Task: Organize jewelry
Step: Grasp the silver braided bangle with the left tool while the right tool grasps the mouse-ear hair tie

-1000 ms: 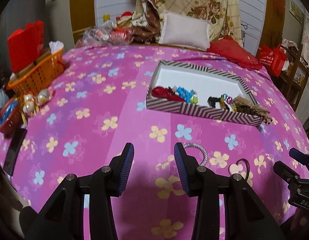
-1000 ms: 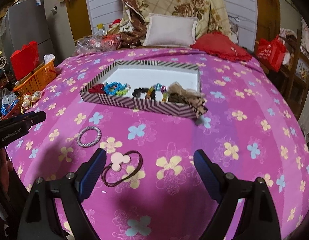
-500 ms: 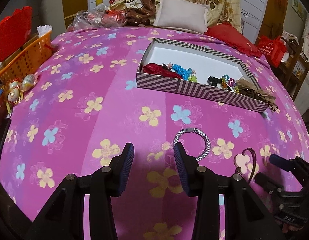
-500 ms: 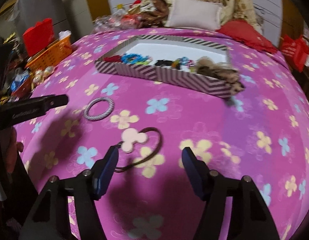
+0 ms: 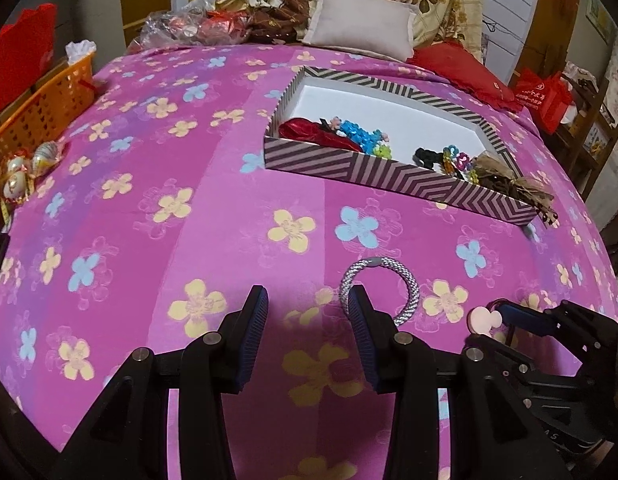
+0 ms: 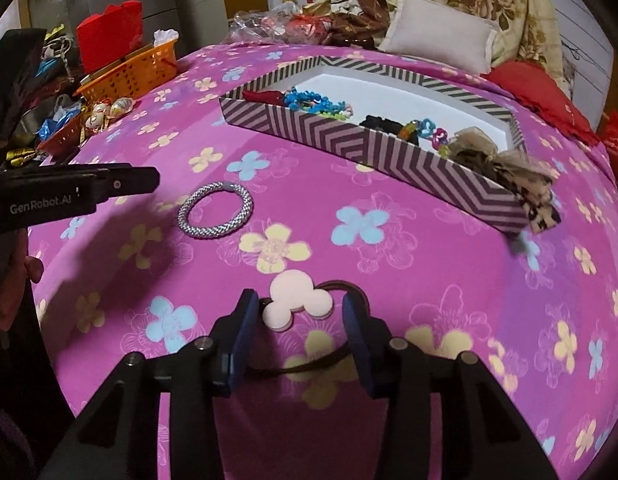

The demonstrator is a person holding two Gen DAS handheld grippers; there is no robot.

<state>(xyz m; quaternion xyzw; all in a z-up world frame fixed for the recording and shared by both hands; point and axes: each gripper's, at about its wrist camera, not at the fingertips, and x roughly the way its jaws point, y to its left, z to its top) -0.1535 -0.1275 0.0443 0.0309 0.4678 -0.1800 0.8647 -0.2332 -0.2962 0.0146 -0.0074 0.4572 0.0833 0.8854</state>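
A silver braided bracelet (image 5: pixel 380 289) lies on the pink flowered bedspread, just ahead of my left gripper (image 5: pixel 307 312), which is open; its right finger overlaps the bracelet's near left edge. The bracelet also shows in the right wrist view (image 6: pixel 215 214). My right gripper (image 6: pixel 297 314) is open, its fingers either side of a hair tie with a pale pink mouse-head charm (image 6: pixel 299 299) and a brown elastic loop. A striped box (image 5: pixel 393 176) holds several bright hair ties and bracelets; it also shows in the right wrist view (image 6: pixel 349 144).
An orange basket (image 5: pixel 41 108) and a red bag stand at the bed's left edge, with shells (image 5: pixel 25 168) beside them. A white pillow (image 5: pixel 361 24) and a red cushion lie at the head. A brown bow (image 6: pixel 517 176) hangs over the box's right corner.
Both grippers have moved forward and lower. The right gripper has narrowed and now straddles the mouse-head hair tie. The left gripper has reached the silver bracelet.
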